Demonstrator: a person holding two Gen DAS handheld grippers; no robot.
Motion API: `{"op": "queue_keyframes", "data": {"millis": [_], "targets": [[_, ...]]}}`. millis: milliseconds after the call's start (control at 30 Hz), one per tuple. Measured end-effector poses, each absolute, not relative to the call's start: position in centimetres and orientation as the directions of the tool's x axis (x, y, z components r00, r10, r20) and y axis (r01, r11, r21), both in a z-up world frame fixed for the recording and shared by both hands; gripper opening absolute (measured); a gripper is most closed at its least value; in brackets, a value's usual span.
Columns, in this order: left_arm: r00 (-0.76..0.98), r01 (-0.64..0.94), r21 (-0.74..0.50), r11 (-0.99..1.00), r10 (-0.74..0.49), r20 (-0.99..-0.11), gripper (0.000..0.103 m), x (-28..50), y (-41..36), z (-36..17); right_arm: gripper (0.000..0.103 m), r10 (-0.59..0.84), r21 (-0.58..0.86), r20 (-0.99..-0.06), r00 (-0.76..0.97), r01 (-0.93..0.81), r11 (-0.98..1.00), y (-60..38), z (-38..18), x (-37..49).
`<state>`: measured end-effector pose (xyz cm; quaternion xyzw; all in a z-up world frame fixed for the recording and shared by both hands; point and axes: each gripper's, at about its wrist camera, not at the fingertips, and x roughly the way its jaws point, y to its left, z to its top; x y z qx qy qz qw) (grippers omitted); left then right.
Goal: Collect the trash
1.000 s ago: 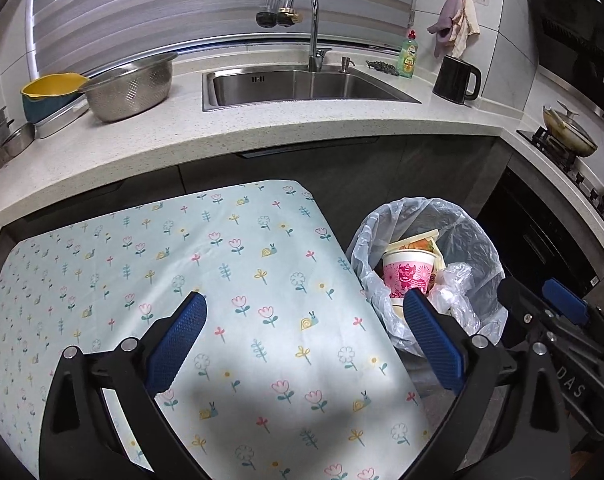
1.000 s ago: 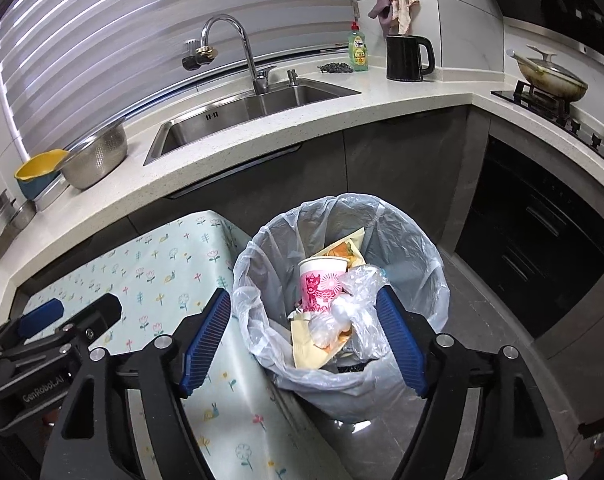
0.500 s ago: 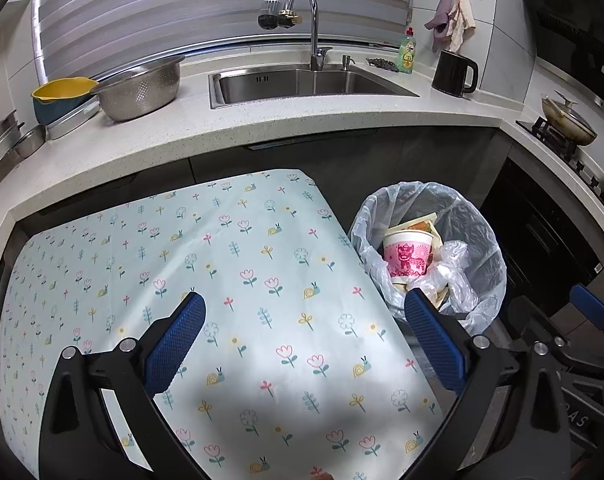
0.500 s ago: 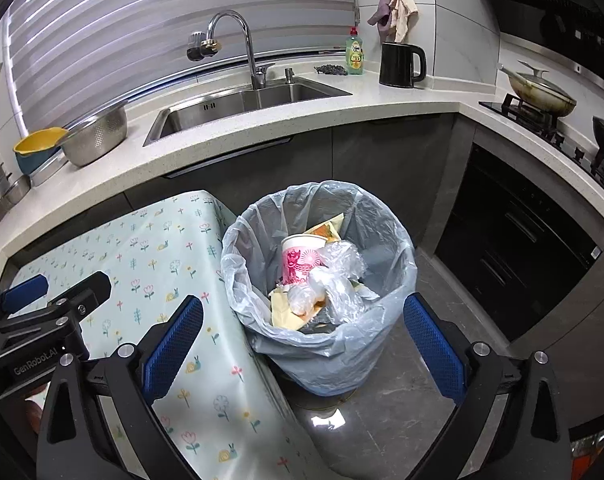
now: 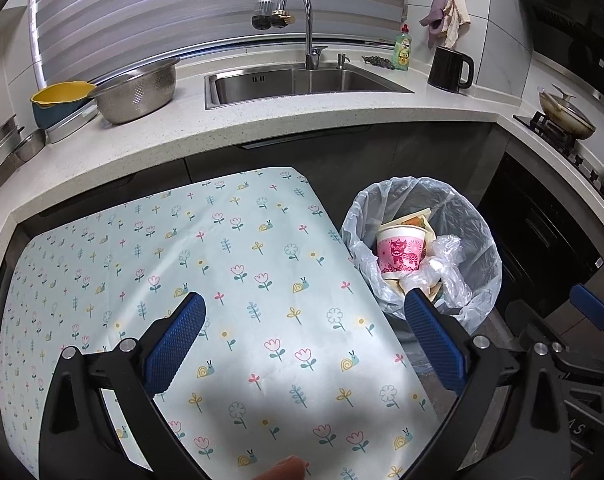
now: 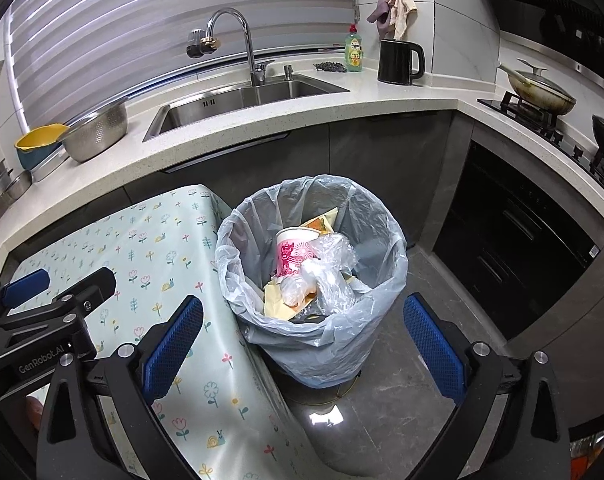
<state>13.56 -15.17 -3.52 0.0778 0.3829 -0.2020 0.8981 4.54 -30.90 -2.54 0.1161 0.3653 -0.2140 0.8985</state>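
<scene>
A bin lined with a pale plastic bag (image 6: pixel 382 240) (image 5: pixel 478 216) stands on the floor beside the table. Inside lie a pink-printed paper cup (image 6: pixel 291 250) (image 5: pixel 400 254), crumpled clear plastic (image 6: pixel 322 276) (image 5: pixel 442 260) and yellow paper scraps (image 6: pixel 275 300). My right gripper (image 6: pixel 304 342) hangs above and in front of the bin, open wide with nothing between its blue pads. My left gripper (image 5: pixel 304 338) is open and empty over the floral tablecloth (image 5: pixel 181 248) (image 6: pixel 141 248). Each gripper shows at the edge of the other's view.
A white counter (image 5: pixel 261 120) with a steel sink (image 5: pixel 302 82), colander (image 5: pixel 137 88), yellow bowl (image 5: pixel 59 94), dish soap (image 5: pixel 402 48) and black kettle (image 5: pixel 448 68) runs behind. A hob with a pan (image 6: pixel 540 90) is at the right. Grey floor (image 6: pixel 462 288) lies right of the bin.
Both grippers have drawn back from the bin, which looks smaller and farther away. The right jaws have spread wider, and more floor and tablecloth show.
</scene>
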Motion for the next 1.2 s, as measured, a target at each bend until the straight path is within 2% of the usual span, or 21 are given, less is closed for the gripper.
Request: {"op": "queue_keyframes", "data": {"millis": [1200], "targets": [[0.643,0.407,0.018,0.913,-0.273,-0.716,0.095,13.7,-15.47,-4.19,0.097,-0.294,0.033,-0.716,0.633,0.451,0.892,-31.43,-3.37,5.18]]}}
